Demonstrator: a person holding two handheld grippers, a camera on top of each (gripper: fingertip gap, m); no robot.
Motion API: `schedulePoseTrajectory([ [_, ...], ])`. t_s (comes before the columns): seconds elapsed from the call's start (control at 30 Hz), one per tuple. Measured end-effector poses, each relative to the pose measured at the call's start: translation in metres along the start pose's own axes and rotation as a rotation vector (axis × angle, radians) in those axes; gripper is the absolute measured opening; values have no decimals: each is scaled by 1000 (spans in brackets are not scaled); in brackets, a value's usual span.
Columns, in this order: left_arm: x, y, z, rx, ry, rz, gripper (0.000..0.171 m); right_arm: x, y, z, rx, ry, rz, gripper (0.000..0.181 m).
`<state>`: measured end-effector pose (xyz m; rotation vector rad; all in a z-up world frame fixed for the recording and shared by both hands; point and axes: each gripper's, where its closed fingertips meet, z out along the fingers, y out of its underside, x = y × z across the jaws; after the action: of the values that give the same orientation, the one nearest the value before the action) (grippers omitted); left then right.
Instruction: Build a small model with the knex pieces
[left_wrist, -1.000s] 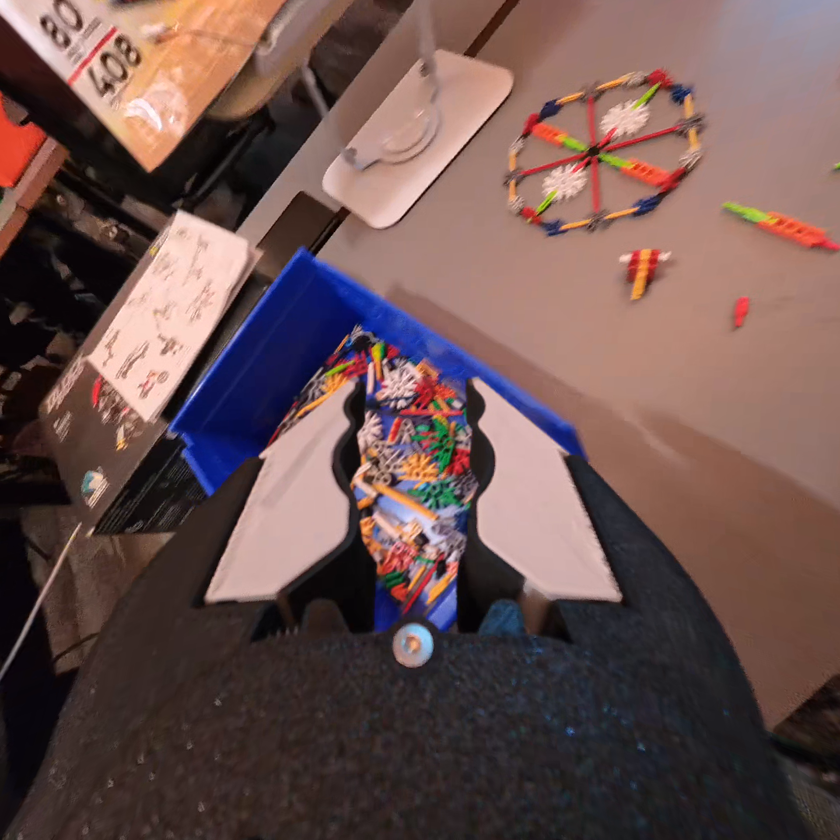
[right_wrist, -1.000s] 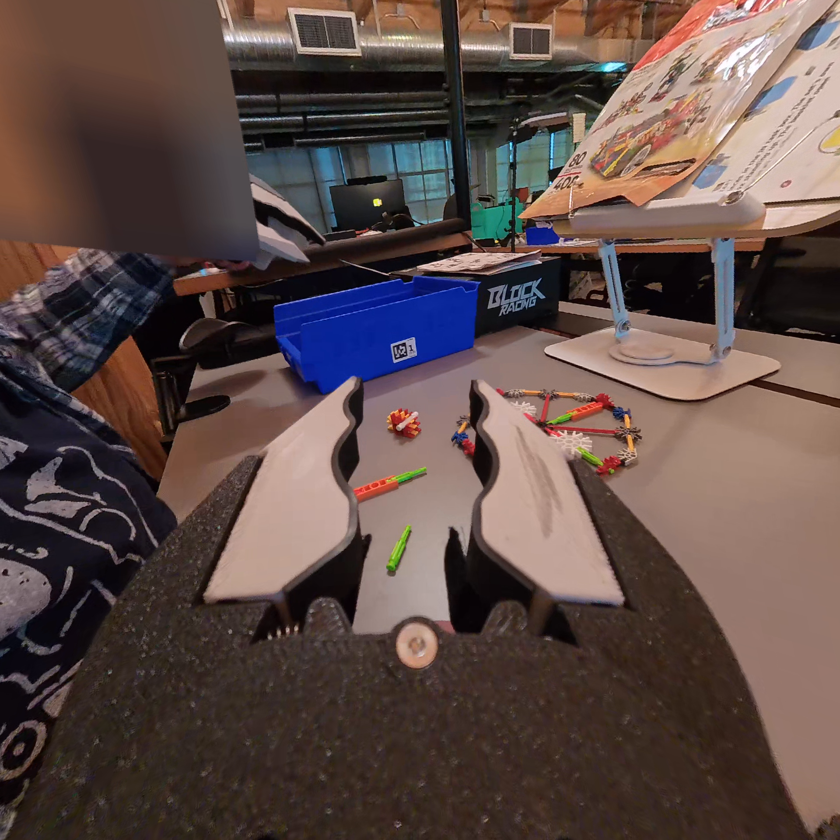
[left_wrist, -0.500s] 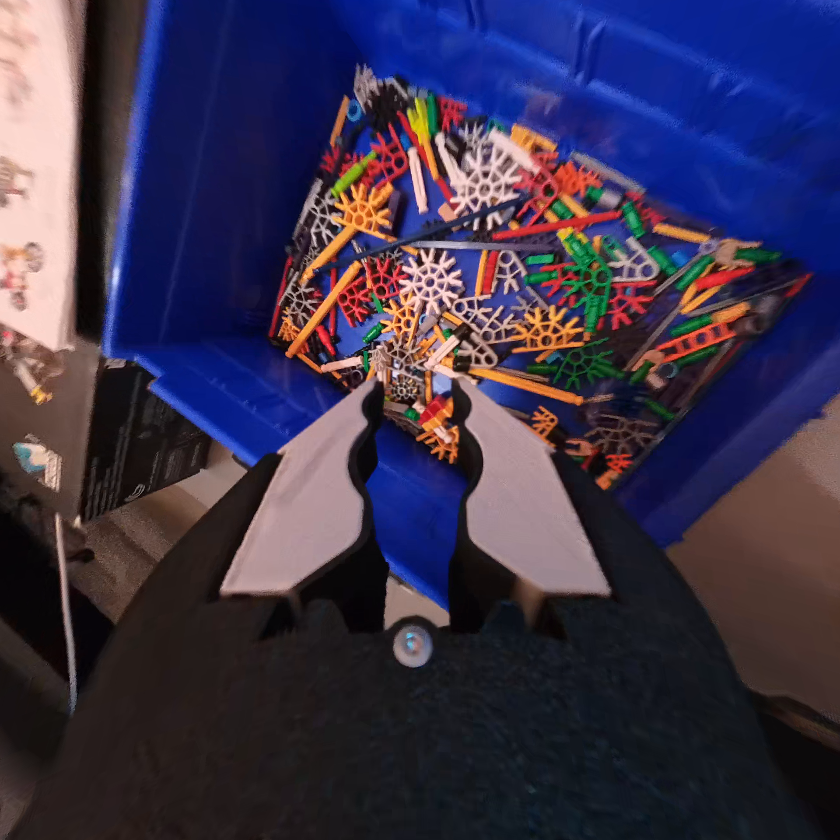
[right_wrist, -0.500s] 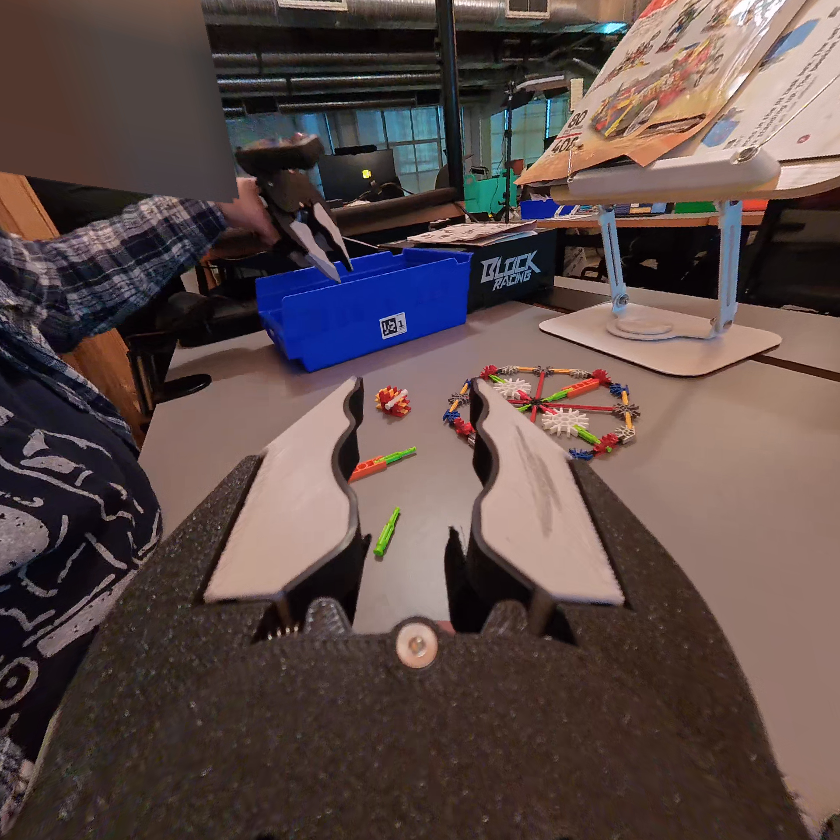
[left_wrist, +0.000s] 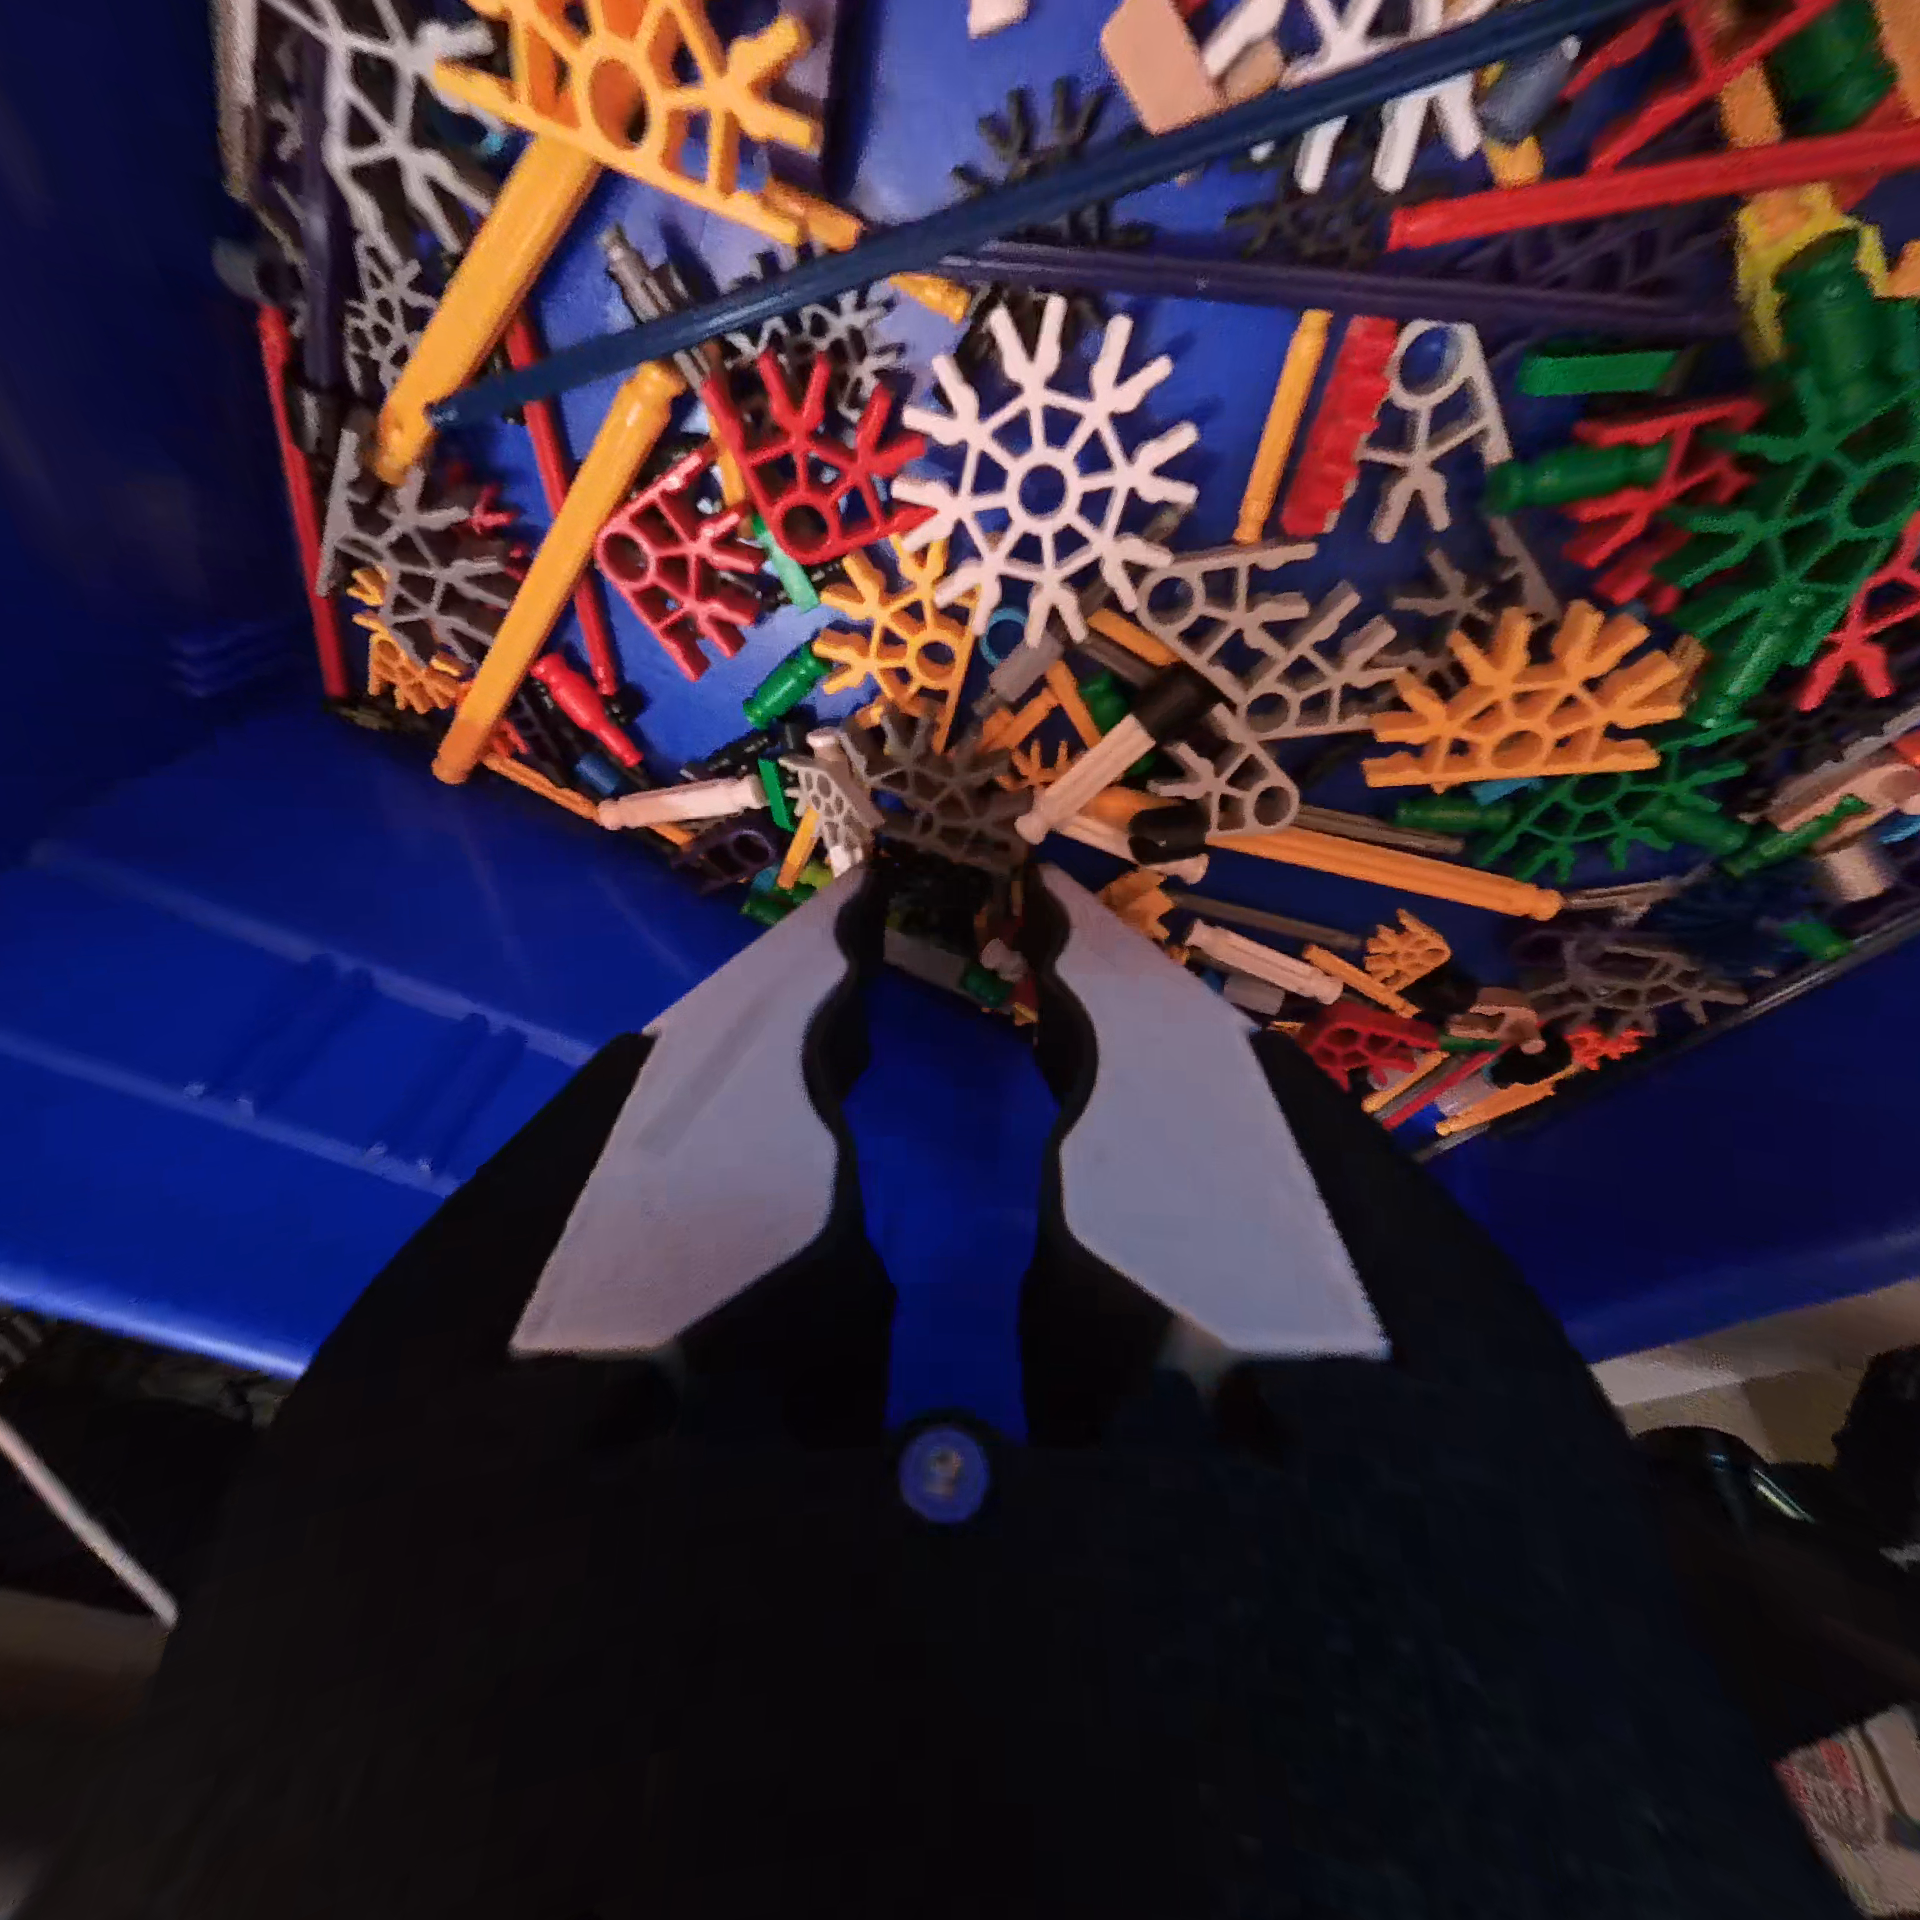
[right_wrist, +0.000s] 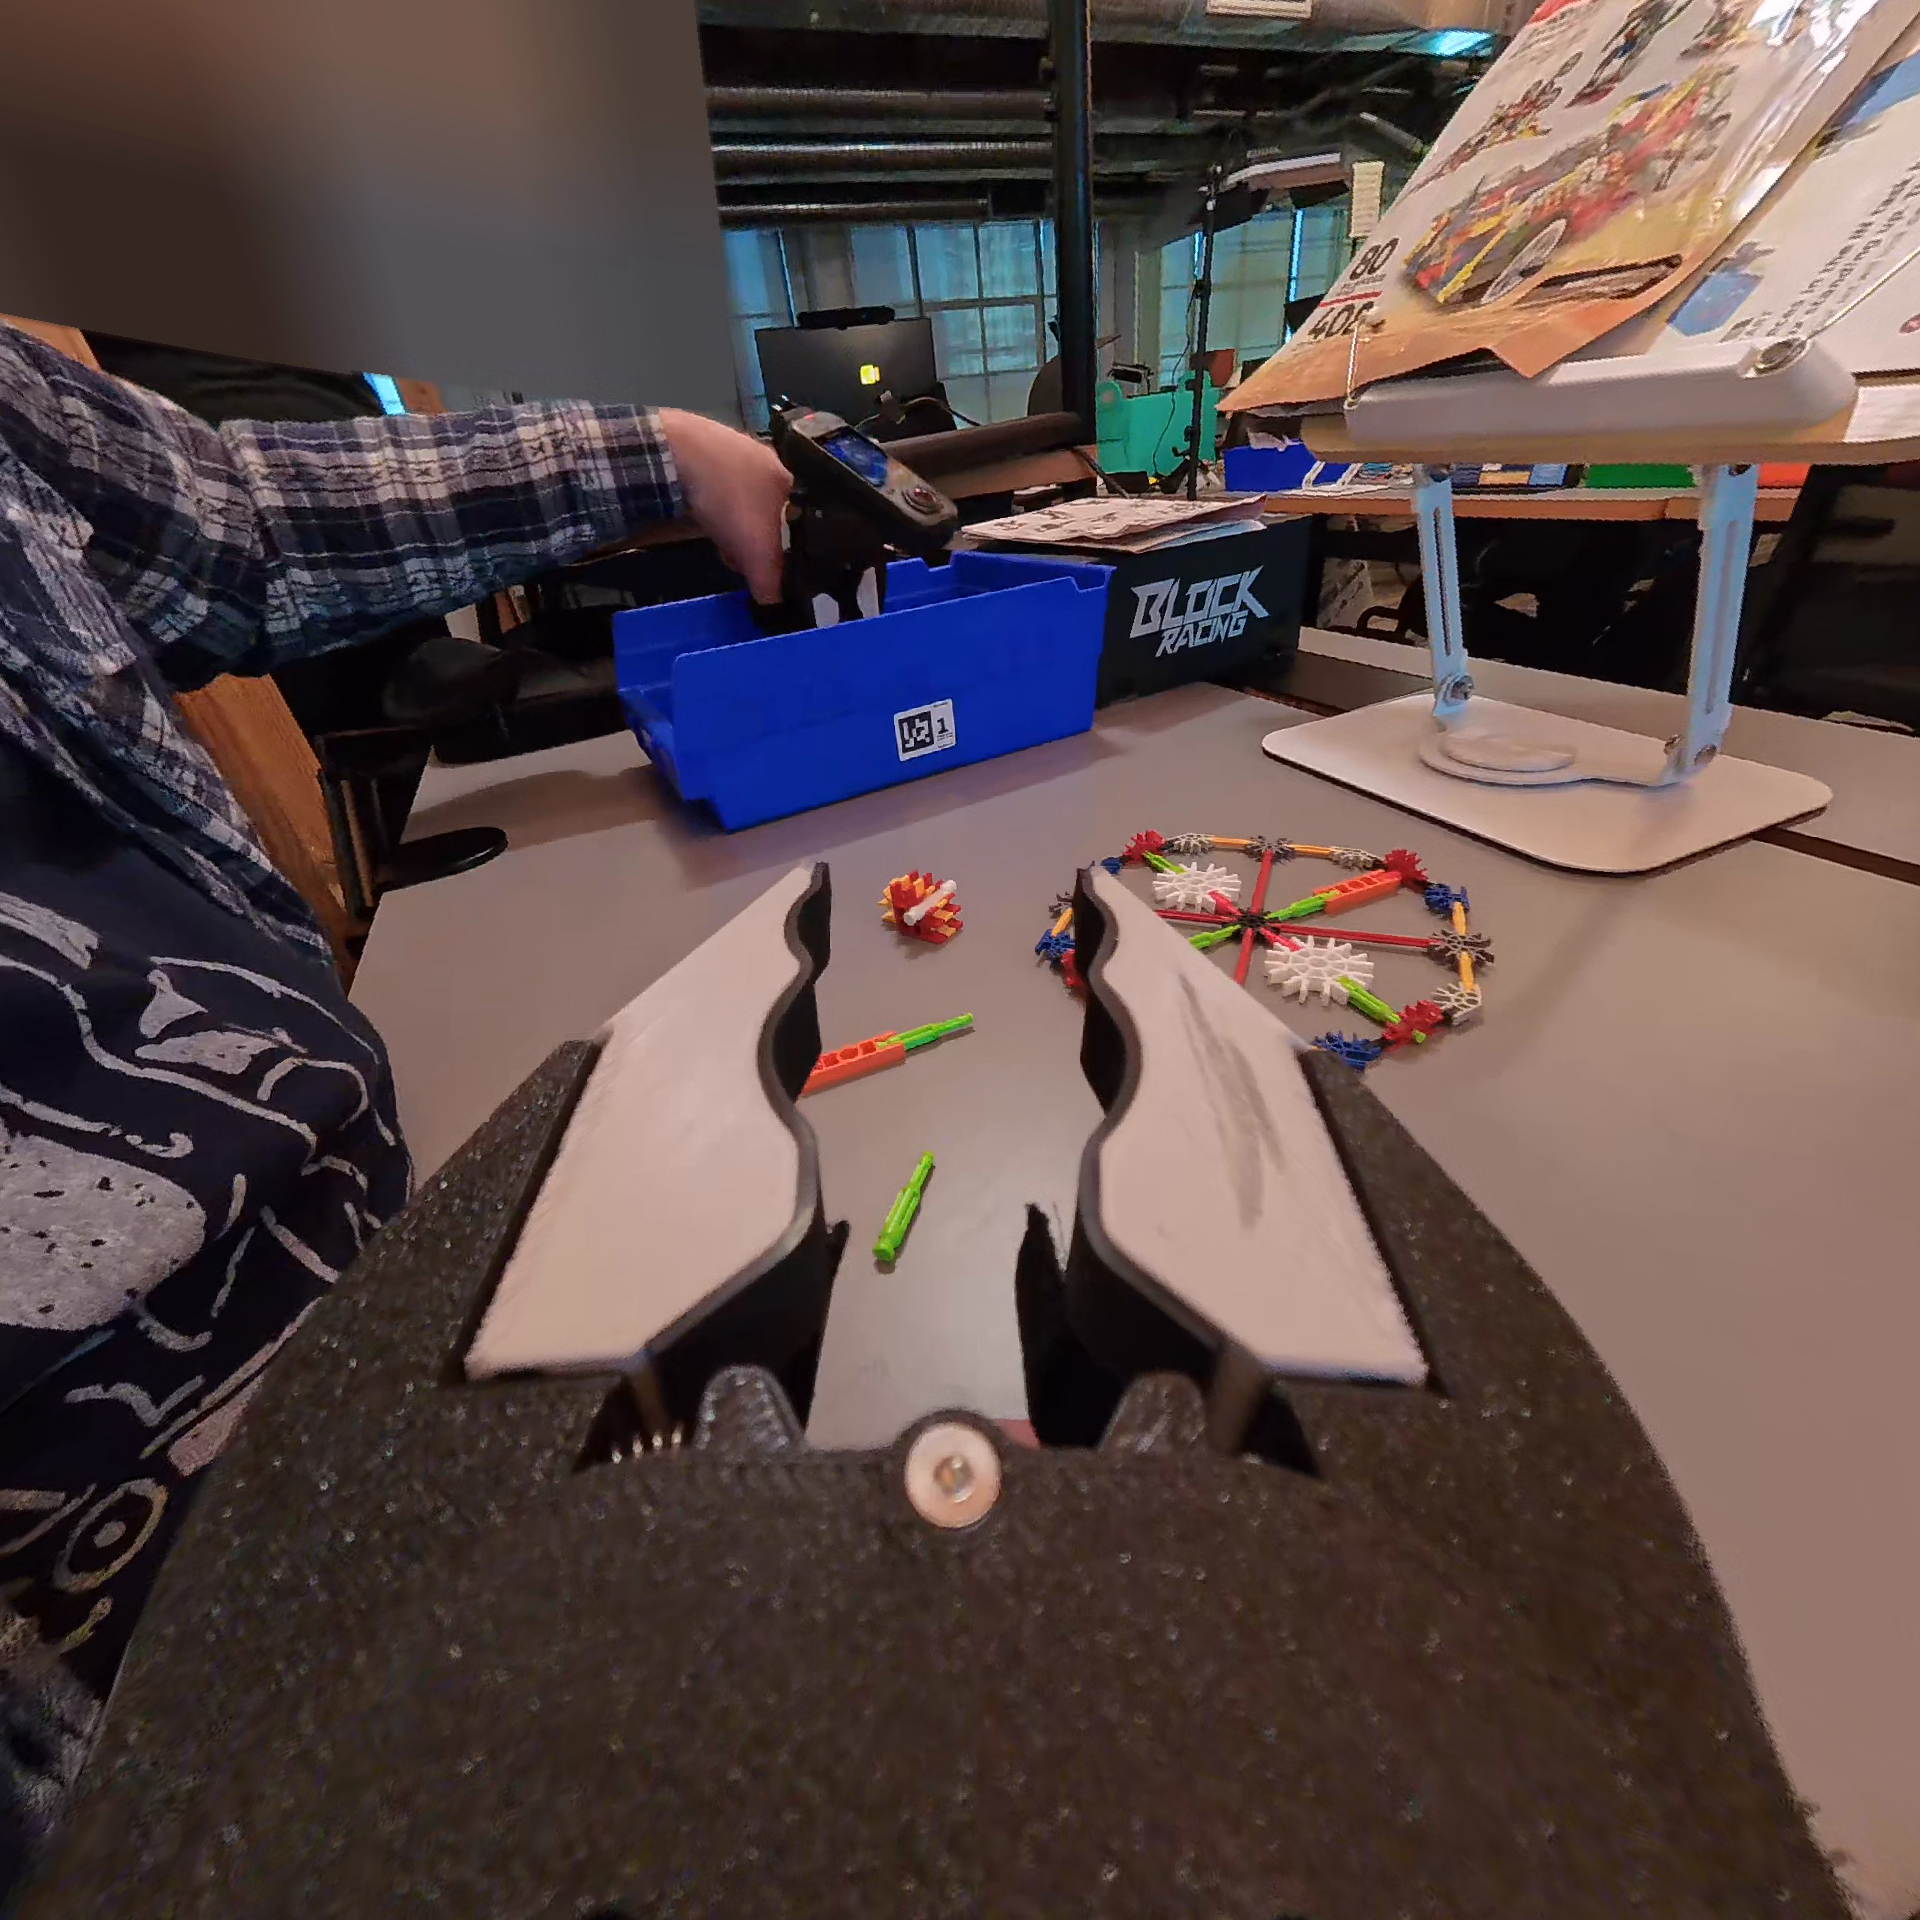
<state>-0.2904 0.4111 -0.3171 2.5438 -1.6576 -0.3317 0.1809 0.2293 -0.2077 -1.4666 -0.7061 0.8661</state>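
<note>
The left gripper (left_wrist: 951, 883) reaches down inside the blue bin (left_wrist: 260, 1039), its fingers set a little apart with their tips at a grey spoked connector (left_wrist: 940, 795) in the heap of plastic building pieces (left_wrist: 1143, 520). Whether the tips actually touch the connector cannot be told; the spot between them is dark and cluttered. Just beyond lie a white snowflake-shaped connector (left_wrist: 1044, 488) and a red fan-shaped one (left_wrist: 821, 462).

The right gripper (right_wrist: 951, 904) hovers over the grey surface (right_wrist: 1610, 1143), fingers spread wide and holding nothing. Between them lie a short green rod (right_wrist: 902, 1207) and an orange-and-green rod (right_wrist: 888, 1047); a small red and yellow cluster (right_wrist: 923, 906) sits just past the tips. A flat spoked wheel (right_wrist: 1278, 935) of rods and connectors lies to the right, its near edge hidden behind the right finger. Farther off, a hand (right_wrist: 732, 509) in a plaid sleeve holds the other gripper in the bin, whose contents are hidden by its wall. A white stand (right_wrist: 1538, 769) carries a printed sheet, cut off at the frame's edge.
</note>
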Motion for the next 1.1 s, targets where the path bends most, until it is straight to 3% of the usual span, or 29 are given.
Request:
schedulePoseTrajectory([
  [0.23, 1, 2, 4, -62, 27, 5, 30, -4, -5, -2, 14, -9, -19, 46],
  [0.43, 12, -2, 3, 3, 76, 8, 19, -7, -9, -4, 28, -15, -30, 46],
  [0.53, 23, -5, -3, 54, 97, 25, 3, -8, -11, -4, 36, -20, -29, 46],
  [0.8, 25, -6, -29, 236, 132, -37, 2, -11, -10, -4, 33, -38, -32, 42],
  [0.9, 28, -20, -49, 368, 177, -76, 2, -12, -10, -4, 33, -42, -32, 40],
  [1.03, 50, -54, -100, 599, 235, -70, 2, -11, -8, -3, 24, -40, -29, 41],
  [1.1, 66, -74, -125, 661, 161, 17, 1, -12, -6, -1, 15, -43, -32, 41],
])
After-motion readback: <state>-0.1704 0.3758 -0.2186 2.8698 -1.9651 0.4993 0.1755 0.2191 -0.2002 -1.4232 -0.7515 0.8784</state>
